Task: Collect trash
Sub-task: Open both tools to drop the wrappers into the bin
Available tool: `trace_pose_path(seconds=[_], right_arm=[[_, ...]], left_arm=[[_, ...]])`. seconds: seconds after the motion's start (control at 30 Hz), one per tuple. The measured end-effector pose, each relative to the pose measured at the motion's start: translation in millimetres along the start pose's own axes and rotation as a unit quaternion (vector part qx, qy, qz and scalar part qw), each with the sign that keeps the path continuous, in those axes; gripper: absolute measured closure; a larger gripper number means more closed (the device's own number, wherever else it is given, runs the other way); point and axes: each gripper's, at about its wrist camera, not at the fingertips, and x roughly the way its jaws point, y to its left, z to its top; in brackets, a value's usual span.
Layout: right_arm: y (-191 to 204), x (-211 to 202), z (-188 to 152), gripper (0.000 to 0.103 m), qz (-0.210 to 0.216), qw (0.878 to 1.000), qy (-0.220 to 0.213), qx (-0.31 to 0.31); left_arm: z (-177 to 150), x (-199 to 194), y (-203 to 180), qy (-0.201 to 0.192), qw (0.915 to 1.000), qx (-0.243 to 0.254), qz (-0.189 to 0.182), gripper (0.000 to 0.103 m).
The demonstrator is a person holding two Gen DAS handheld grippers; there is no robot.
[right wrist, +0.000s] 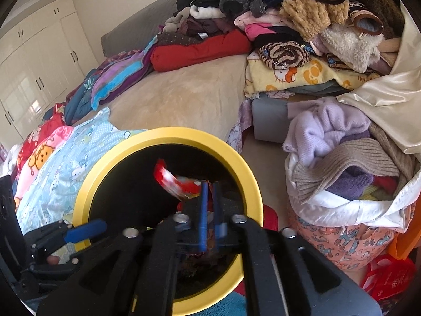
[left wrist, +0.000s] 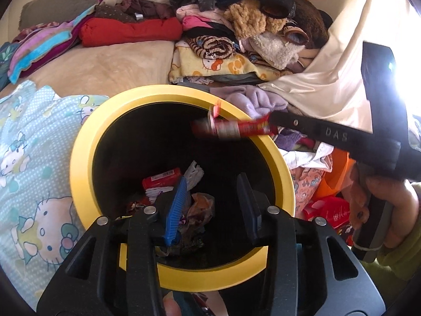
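Heaped clothes (right wrist: 289,13) at the far end of bed (right wrist: 184,100); wardrobe (right wrist: 34,60) beyond; laundry bag (right wrist: 350,197) beside.

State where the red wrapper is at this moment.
In both wrist views the red wrapper sits at the tips of the right gripper, over the open mouth of the yellow-rimmed bin, near its far rim.

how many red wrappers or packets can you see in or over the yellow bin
2. One red wrapper hangs blurred over the yellow bin at the right gripper; one red packet lies among the trash inside. More may be hidden underneath.
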Motion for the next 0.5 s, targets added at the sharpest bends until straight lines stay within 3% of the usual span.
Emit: trace_pose_path(seconds=[0.03, 0.17, 0.33, 0.4, 0.5], right_arm=[[0.1, -0.5, -0.9, 0.08, 0.0, 1.0, 0.0, 0.001], [0.3, -2.4, -1.7, 0.075, 0.001, 1.0, -0.001, 0.002], [6.2, -10.5, -5.2, 0.059, 0.004, 1.0, -0.004, -0.002], [9.7, -15.4, -6.8, 0.053, 0.004, 1.0, -0.006, -0.006], [15.8, -25.4, -8.5, 0.038, 0.008, 1.0, -0.014, -0.004]], left_arm=[[0.2, -1.2, 0.8, -0.001, 1.0, -0.001, 0.002, 0.068], [2.4, -9.1, 5.9, -0.009, 0.9999, -0.01, 0.008, 0.057], [4.5, -19.1, 10.3, -0.016, 0.9995, -0.014, 0.023, 0.04], [5.0, -23.9, 13.5, -0.018, 0.9991, -0.018, 0.035, 0.026], [5.2, -32.6, 18.7, -0.023, 0.9986, -0.026, 0.04, 0.025]])
